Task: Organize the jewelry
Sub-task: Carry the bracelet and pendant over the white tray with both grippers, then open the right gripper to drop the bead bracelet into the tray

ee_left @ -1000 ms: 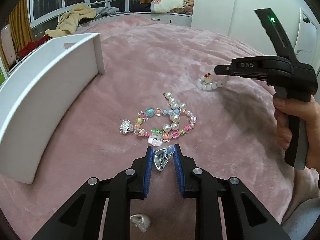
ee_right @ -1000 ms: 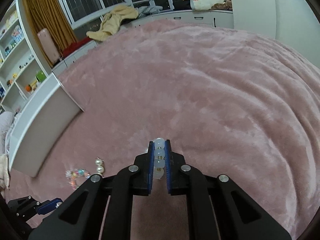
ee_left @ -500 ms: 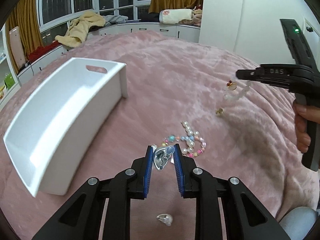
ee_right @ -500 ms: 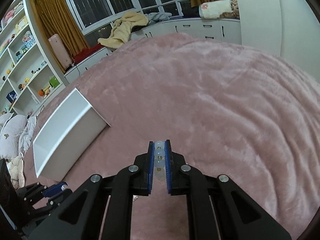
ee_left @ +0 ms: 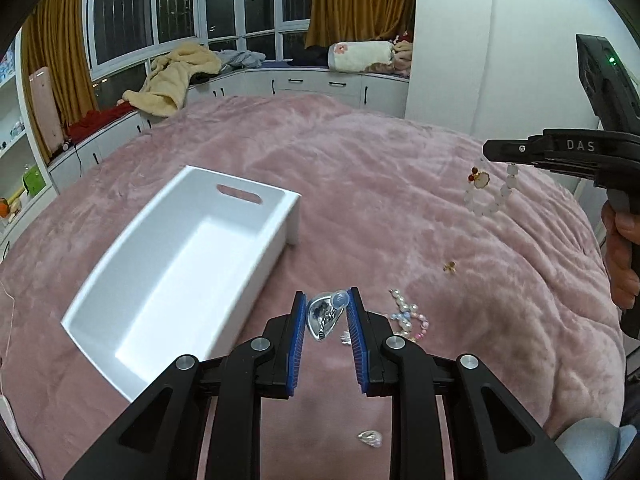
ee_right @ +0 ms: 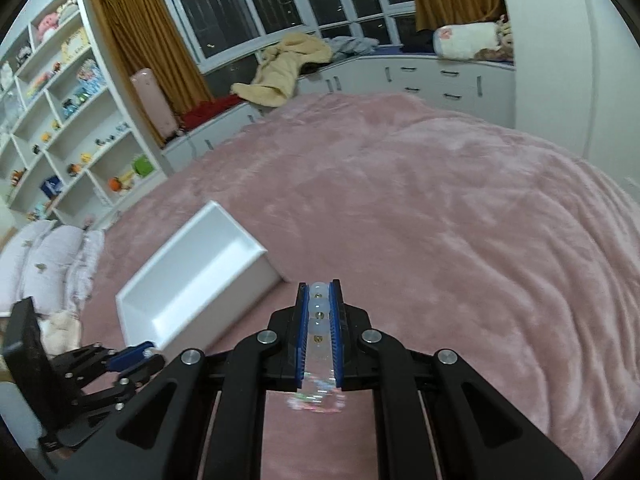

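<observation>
Your left gripper [ee_left: 326,312] is clenched on a small silver teardrop-shaped metal ornament with a pale blue bead [ee_left: 325,314], pinched between the ribbed blue pads [ee_left: 297,344] and held above the bed. Your right gripper [ee_right: 319,312] is clamped on a bracelet of frosted, milky-white round beads [ee_right: 319,316]; from the left wrist view that bracelet hangs in a loop below the gripper's tip, with a red and gold charm on it.

The open-topped white rectangular plastic bin with a slot handle [ee_left: 260,200] sits on the bed to the left of your left gripper and just ahead of it, its smooth inside bare as far as you can see. Lying on the bed just right of your left gripper's tip is a tangle of pearl and pastel-coloured beaded jewelry [ee_left: 408,314]. A small gold-coloured piece [ee_left: 449,267] lies farther out, apart from the tangle, and a small clear, glossy piece [ee_left: 370,437] lies close under the left gripper.

Everything rests on a plush, rumpled pink blanket [ee_left: 360,168] covering the bed. Beyond it are white cabinets under dark windows with mustard curtains [ee_right: 136,40], and white shelves [ee_right: 60,128] holding small toys.
</observation>
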Demonstrator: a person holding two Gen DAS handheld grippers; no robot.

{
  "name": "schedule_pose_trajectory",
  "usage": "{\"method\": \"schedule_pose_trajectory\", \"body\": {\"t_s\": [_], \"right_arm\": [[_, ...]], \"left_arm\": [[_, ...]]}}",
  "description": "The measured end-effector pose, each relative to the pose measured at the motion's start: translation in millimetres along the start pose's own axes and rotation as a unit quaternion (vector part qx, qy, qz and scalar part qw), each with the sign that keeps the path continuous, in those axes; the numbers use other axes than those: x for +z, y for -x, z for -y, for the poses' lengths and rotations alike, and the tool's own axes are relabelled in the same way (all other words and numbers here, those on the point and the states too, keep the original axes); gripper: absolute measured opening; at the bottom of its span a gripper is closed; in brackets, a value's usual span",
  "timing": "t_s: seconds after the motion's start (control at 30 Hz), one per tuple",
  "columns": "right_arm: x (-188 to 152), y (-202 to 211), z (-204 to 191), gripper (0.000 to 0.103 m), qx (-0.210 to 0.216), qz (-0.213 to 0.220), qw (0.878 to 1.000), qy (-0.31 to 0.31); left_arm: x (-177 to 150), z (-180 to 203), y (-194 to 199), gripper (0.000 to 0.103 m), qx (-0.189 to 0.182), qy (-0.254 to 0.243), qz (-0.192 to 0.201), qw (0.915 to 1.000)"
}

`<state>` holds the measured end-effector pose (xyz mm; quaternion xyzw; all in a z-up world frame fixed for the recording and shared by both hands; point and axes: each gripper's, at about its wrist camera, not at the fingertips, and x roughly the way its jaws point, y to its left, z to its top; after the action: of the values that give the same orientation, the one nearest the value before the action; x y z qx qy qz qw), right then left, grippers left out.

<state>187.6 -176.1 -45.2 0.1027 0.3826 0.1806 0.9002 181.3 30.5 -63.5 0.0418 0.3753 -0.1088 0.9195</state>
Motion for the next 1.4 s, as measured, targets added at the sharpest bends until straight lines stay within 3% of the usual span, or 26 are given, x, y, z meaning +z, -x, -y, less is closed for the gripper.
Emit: {"method": "schedule_pose_trajectory", "body": {"t_s": [0.33, 0.63, 0.87, 1.1, 1.13, 1.2, 1.27, 1.3, 1.33, 1.4], "right_arm": [[29, -33, -71, 0.011, 0.066, -0.021, 0.998, 0.014], [38, -101, -126, 0.011, 0.096, -0.063, 0.993, 0.010], [28, -154, -171, 0.011, 0.084, -0.101, 0.990, 0.043], [1, -210, -188, 0.011, 0.075, -0.160, 0.983, 0.046], [-5, -217, -191, 0.012, 0.076, -0.170, 0.981, 0.046], [-12, -223, -194, 0.013, 0.076, -0.180, 0.980, 0.045], [-15, -223, -196, 0.023, 0.078, -0.179, 0.980, 0.041], [-16, -222, -195, 0.042, 0.077, -0.175, 0.981, 0.039], [-15, -220, -194, 0.055, 0.076, -0.171, 0.982, 0.039], [-13, -214, -190, 0.056, 0.074, -0.159, 0.984, 0.037]], "left_arm": [[11, -77, 19, 0.026, 0.035, 0.029, 0.002, 0.9990], [2, -143, 7, 0.026, 0.058, 0.059, -0.025, 0.9962], [-17, -168, -16, 0.026, 0.067, 0.076, -0.049, 0.9936], [-39, -183, -39, 0.026, 0.064, 0.104, -0.074, 0.9898], [-41, -184, -41, 0.027, 0.063, 0.104, -0.077, 0.9895], [-47, -182, -43, 0.046, 0.070, 0.098, -0.081, 0.9894], [-52, -178, -43, 0.055, 0.070, 0.091, -0.079, 0.9902], [-54, -177, -42, 0.057, 0.070, 0.091, -0.078, 0.9903], [-55, -177, -41, 0.059, 0.066, 0.092, -0.076, 0.9907], [-55, -176, -40, 0.062, 0.064, 0.093, -0.074, 0.9908]]}}
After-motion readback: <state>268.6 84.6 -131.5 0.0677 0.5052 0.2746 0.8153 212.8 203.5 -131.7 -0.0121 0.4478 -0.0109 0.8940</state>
